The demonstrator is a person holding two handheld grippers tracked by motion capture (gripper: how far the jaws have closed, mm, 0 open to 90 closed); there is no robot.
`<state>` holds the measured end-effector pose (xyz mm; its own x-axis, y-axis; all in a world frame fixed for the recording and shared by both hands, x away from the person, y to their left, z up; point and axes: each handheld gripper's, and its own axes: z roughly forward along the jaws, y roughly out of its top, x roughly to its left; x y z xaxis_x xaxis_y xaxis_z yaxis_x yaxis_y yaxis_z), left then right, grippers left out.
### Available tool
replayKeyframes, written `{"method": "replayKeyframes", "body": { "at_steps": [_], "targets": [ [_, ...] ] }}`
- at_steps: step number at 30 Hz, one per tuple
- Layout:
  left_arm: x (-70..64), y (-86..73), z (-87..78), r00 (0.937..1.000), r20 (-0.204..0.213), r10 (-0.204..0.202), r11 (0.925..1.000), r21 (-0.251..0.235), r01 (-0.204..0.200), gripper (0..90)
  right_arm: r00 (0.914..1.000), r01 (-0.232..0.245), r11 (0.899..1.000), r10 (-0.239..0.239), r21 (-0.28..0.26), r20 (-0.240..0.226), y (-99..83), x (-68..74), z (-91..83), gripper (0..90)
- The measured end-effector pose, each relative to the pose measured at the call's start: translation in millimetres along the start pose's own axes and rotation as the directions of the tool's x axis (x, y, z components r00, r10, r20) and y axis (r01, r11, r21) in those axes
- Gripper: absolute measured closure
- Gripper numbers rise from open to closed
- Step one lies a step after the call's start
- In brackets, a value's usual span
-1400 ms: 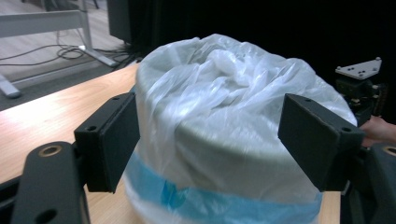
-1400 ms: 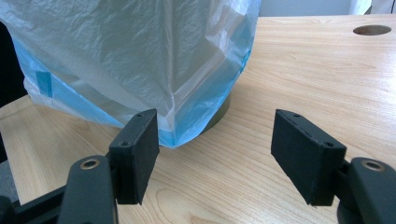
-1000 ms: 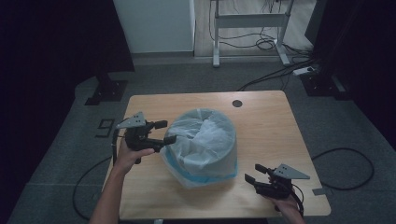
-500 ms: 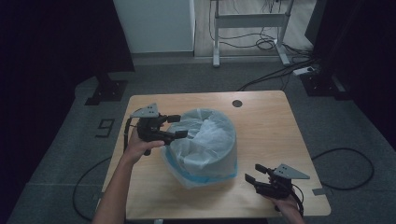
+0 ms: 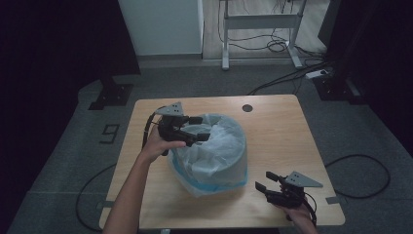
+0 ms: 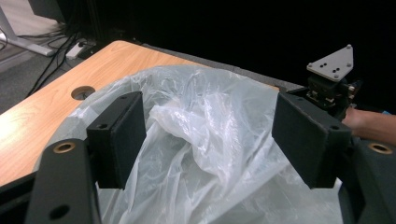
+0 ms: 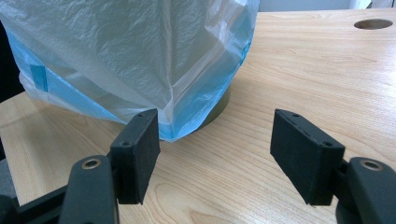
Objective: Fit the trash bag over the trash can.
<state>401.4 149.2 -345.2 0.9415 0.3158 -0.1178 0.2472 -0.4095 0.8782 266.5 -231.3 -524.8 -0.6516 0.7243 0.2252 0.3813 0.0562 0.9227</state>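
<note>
Both grippers gape empty — left gripper [image 5: 200, 129] over bag-lined bin [image 5: 216, 156], right gripper [image 5: 267, 181] beside it.

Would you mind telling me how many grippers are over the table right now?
2: the left gripper is open at the bag's far-left rim; the right gripper is open, low near the table's near-right corner.

A bin [image 5: 214, 161] lined with a bag [image 5: 219, 141] stands on the surface [image 5: 282, 136], about midway between its left and right edges. The left gripper [image 5: 197, 129] hovers over the bin's left rim. The right gripper [image 5: 267, 184] sits near the front right corner, just beside the bin.
</note>
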Motion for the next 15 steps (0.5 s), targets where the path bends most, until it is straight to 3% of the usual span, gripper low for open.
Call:
{"method": "replayKeyframes", "body": {
  "at_steps": [8, 15],
  "targets": [
    [1.5, 2.8, 11.4, 0.9995, 0.031, 0.002, 0.9998, 0.021, -0.003, 27.3, 1.0000, 0.005, 1.000, -0.005, 0.002, -0.001, 0.0, 1.0, 0.3, 32.2],
    [0.9, 6.4, 24.0, 0.9990, 0.042, 0.012, 0.9969, 0.077, -0.015, 30.8, 1.0000, 0.008, 1.000, -0.008, 0.005, -0.001, -0.5, 1.3, 1.2, 32.3]
  ]
}}
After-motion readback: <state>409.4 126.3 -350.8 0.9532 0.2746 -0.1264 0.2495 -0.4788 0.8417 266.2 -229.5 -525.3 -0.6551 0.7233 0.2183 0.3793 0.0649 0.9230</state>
